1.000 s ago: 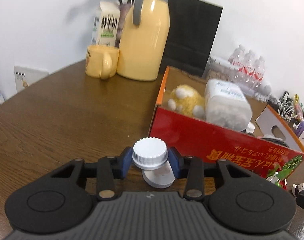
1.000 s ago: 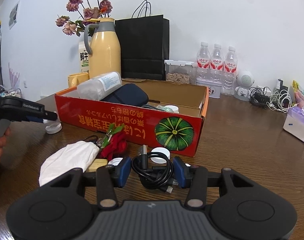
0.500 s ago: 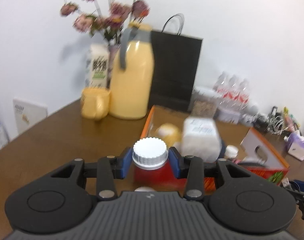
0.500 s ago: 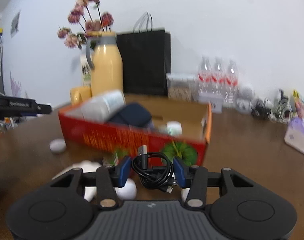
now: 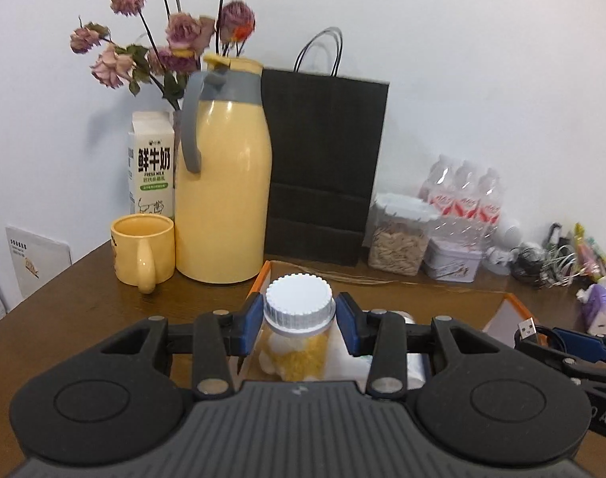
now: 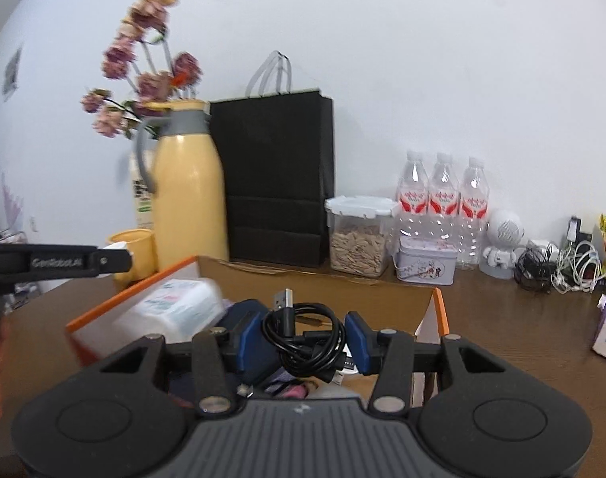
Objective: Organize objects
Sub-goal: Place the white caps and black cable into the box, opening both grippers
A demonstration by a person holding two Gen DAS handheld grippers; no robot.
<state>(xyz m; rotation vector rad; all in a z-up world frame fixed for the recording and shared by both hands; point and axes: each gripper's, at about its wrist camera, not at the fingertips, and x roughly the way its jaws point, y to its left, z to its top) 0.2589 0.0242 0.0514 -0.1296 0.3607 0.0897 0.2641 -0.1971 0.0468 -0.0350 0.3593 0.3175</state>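
Your left hand-held gripper [image 5: 299, 320] clamps the white-capped bottle [image 5: 298, 310], your right hand-held gripper [image 6: 304, 338] the coiled USB cable [image 6: 303, 336]; lower both inside the cardboard box [image 6: 322, 283] before releasing

We see a small clear bottle with a white ribbed cap [image 5: 299, 310] held upright above the open cardboard box [image 6: 135, 298], which has orange edges and sits on the table. A coiled black USB cable [image 6: 303, 336], its plug sticking up, hangs over the same box, where a plastic-wrapped white pack [image 6: 171, 310] and a yellow plush toy [image 5: 299, 358] lie.
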